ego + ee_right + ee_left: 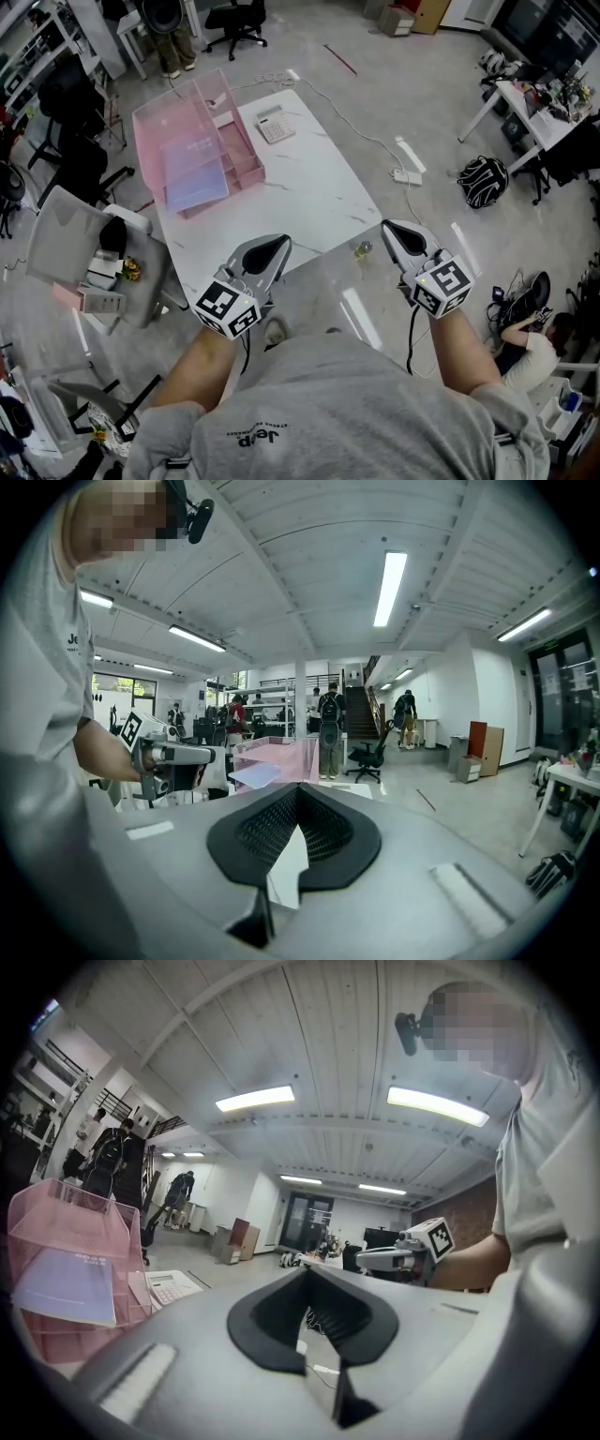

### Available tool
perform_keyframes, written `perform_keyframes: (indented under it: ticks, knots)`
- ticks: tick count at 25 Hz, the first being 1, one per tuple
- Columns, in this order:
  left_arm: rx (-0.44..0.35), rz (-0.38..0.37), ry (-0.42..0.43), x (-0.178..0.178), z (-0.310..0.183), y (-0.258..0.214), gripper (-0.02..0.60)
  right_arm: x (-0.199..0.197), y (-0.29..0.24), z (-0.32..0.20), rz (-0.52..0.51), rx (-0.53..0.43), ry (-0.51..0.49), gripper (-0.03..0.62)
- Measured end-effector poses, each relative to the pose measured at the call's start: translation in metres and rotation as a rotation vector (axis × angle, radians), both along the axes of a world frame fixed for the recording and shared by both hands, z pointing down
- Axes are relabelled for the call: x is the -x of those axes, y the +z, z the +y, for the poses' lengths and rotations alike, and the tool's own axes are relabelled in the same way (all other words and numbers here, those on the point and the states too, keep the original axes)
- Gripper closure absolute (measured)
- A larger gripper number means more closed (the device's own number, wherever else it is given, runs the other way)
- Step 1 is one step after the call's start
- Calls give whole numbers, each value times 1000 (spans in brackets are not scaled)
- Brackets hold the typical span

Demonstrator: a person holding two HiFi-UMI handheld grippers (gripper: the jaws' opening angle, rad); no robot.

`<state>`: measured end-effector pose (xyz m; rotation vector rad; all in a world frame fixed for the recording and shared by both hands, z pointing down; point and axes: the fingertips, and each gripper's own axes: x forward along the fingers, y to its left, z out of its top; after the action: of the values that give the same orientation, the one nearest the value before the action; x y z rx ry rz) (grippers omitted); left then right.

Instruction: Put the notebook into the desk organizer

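The notebook (195,171), pale lavender and thin, sits inside the pink desk organizer (178,103) at the upper left of the head view. It seems to lie flat against the sloped front section, though I can't tell which compartment exactly. I judge the task as good as done.

If I had to reseat it, I'd expect it to be light, with a soft cover that bends, so it would sag if pinched at a corner. I'd take it by the middle of its lower edge, near the spine if I could reach it.

The organizer stands on the white table (309,197), with a calculator (275,123) just beside it.

Both tools are well apart from it, low in the frame near my body. The left gripper (277,244) is clenched on nothing, and the right gripper (392,230) likewise has its jaws together and empty.
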<state>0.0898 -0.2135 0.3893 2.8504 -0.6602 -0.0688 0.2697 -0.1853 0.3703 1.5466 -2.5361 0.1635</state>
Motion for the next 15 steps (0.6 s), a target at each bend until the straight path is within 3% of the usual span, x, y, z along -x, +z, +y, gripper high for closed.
perform_keyframes:
  ticks: [15]
  knots:
    - [-3,-7,5,1,-2,-1,523,-2,2,-1,-10,14,2,594]
